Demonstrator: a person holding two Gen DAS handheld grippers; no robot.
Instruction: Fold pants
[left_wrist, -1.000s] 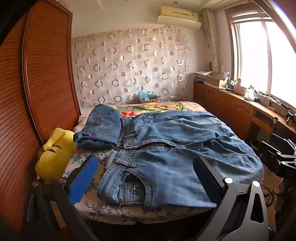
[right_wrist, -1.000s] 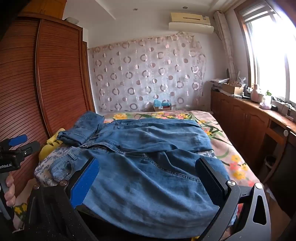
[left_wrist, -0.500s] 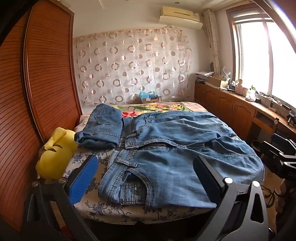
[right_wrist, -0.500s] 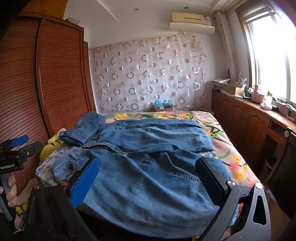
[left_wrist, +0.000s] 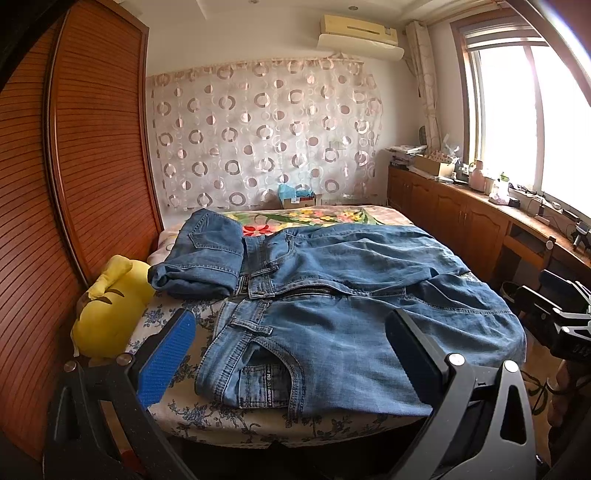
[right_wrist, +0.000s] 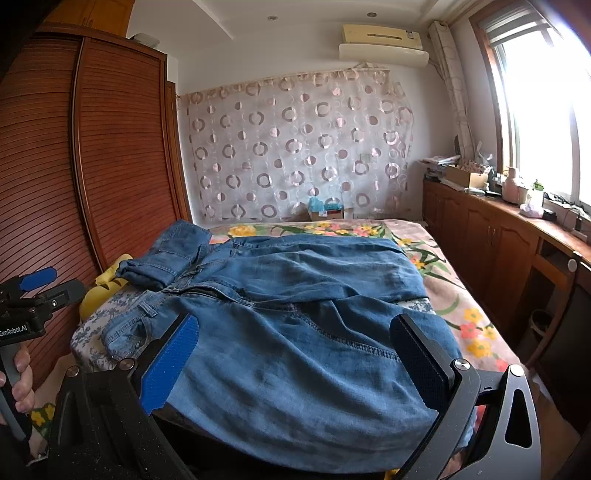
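Nothing has shifted: your left claw (left_wrist: 291, 354) and right claw (right_wrist: 295, 360) hover spread over the jeans (left_wrist: 332, 314), low centre, ready to grab.

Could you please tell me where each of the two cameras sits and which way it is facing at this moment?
Left wrist: on the left tongs, open, at the bed's near-left corner, facing the waistband of the jeans; the right tongs show at the frame's right edge.
Right wrist: on the right tongs, open, further right, above the jeans' legs, facing the curtain; the left tongs and a hand show at left.
Shared: jeans, folded jeans, yellow plush, curtain.
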